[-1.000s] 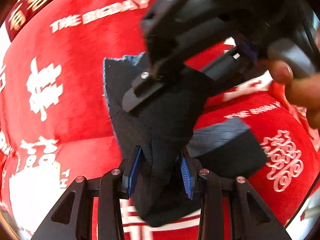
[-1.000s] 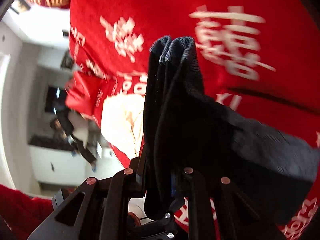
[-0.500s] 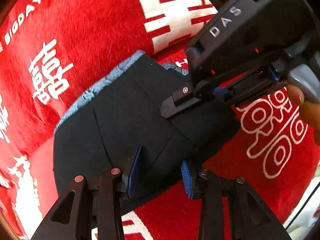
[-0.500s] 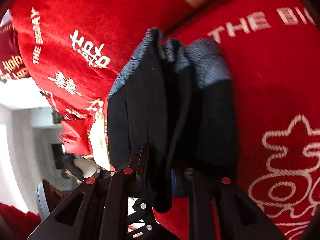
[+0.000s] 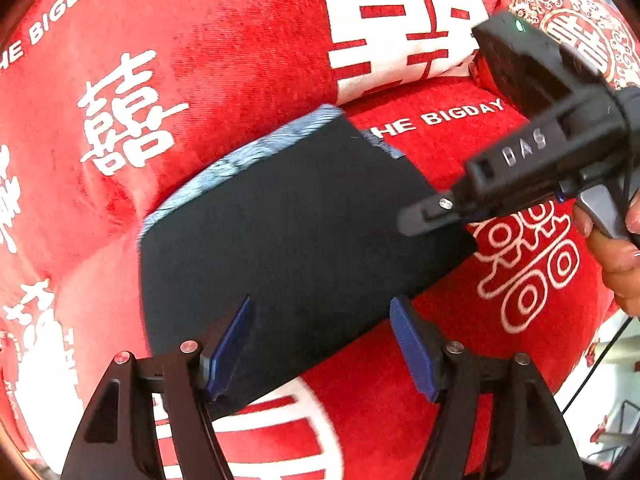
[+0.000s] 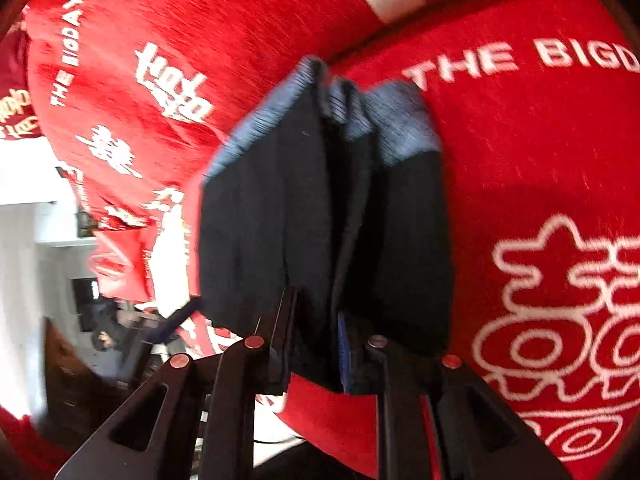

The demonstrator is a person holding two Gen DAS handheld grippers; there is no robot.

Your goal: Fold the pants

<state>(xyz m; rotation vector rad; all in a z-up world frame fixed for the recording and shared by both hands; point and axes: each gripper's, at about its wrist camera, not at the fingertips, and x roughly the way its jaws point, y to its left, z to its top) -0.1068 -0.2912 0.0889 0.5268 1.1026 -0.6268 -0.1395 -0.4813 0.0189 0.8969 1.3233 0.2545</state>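
Note:
The dark folded pants [image 5: 288,240] with a blue-grey ribbed waistband lie on the red cloth [image 5: 240,60]. My left gripper [image 5: 320,340] hovers over their near edge, jaws opening, blue pads apart and off the fabric. My right gripper [image 5: 424,216] reaches in from the right in the left wrist view, held by a hand [image 5: 616,248], its tip on the pants' right edge. In the right wrist view my right gripper [image 6: 320,344] is shut on the stacked layers of the pants [image 6: 320,220], which bunch up between its fingers.
The red cloth [image 6: 520,140] carries white characters and "THE BIGDAY" lettering and covers the whole work surface. A white room with dark furniture [image 6: 80,320] shows past its left edge in the right wrist view. A cable [image 5: 592,364] hangs at the right.
The pants came down from hanging to lying flat on the red cloth. My left gripper's pads let go and spread apart. My right gripper stayed shut on the fabric and sank with it.

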